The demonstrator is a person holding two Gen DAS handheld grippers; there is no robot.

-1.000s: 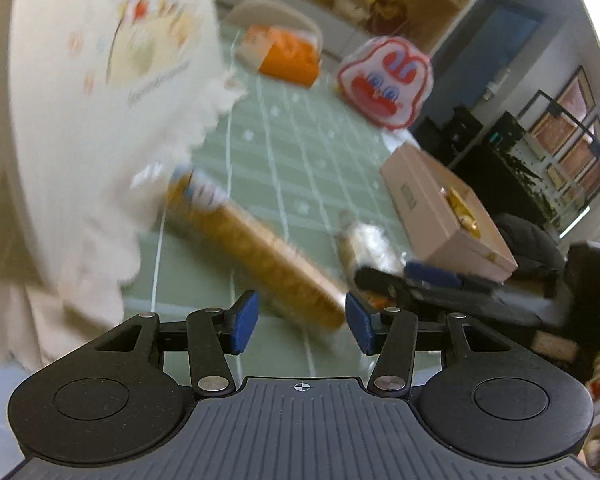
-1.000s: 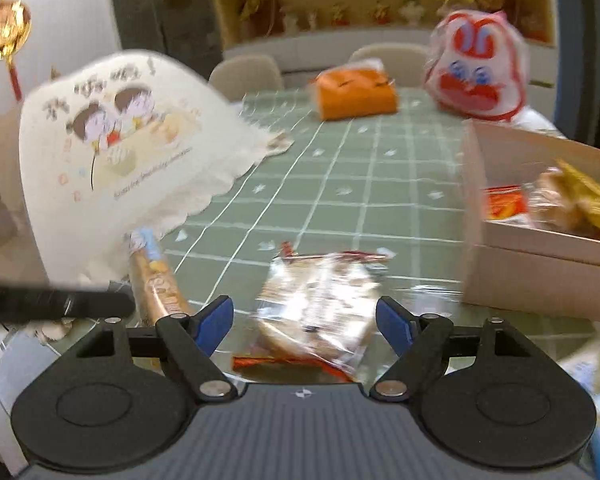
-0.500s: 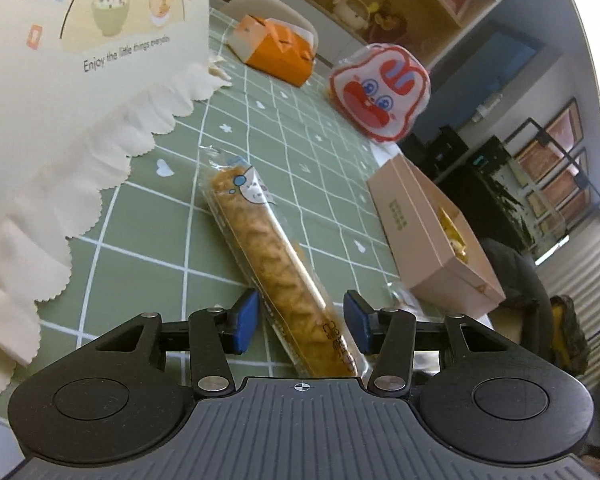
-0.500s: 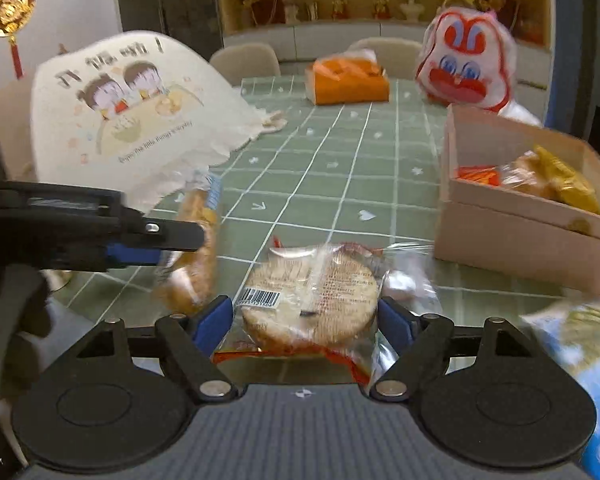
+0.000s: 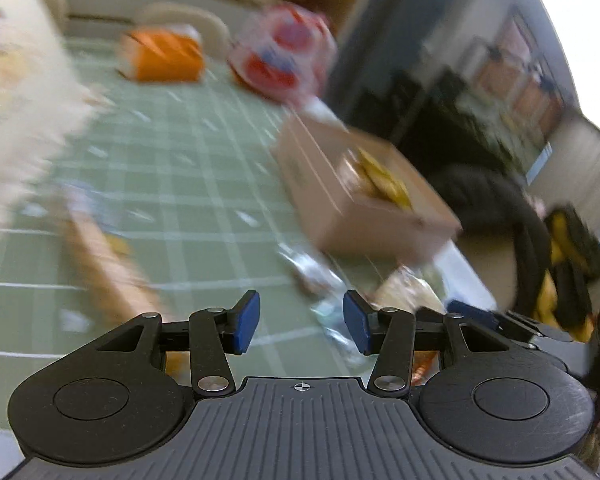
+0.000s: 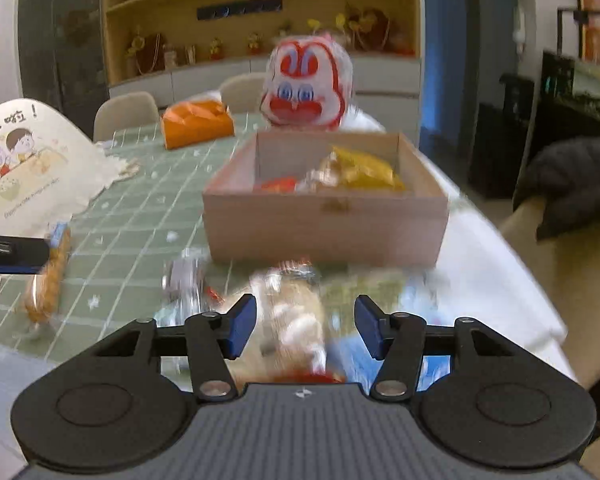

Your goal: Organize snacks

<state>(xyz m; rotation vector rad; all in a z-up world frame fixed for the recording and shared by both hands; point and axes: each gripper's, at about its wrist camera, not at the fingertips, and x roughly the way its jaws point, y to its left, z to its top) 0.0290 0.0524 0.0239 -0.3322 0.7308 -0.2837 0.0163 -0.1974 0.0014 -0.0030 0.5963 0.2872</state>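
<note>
Right tool (image 6: 305, 330) is narrowing its jaws around a clear-wrapped rice cracker packet (image 6: 294, 312), which sits blurred between the blue pads; the left pad is at the wrapper's edge, the right pad still stands off it. Half a second ago the same packet lay flat and broadside between wider jaws; now it looks turned edge-on and lifted toward the camera. At twelve o'clock from the packet stands the open wooden box (image 6: 326, 216), nearer and more central than before, with yellow and red snack packs (image 6: 360, 170) inside. A crumpled silver wrapper (image 6: 184, 276) lies at ten o'clock from the packet, on the green checked bench (image 6: 140, 216).

Left tool (image 5: 301, 322) has its jaws spread with nothing between them, only bench (image 5: 204, 184) showing in the gap. The long biscuit stick pack (image 5: 100, 256), which lay between its pads half a second ago, now lies at ten o'clock from it, apart. In the right wrist view that stick (image 6: 48, 280) rests at nine o'clock, beside the white food cover (image 6: 24, 164). Beyond the box sit a red-and-white rabbit bag (image 6: 306, 88) and an orange tissue box (image 6: 196, 122).
</note>
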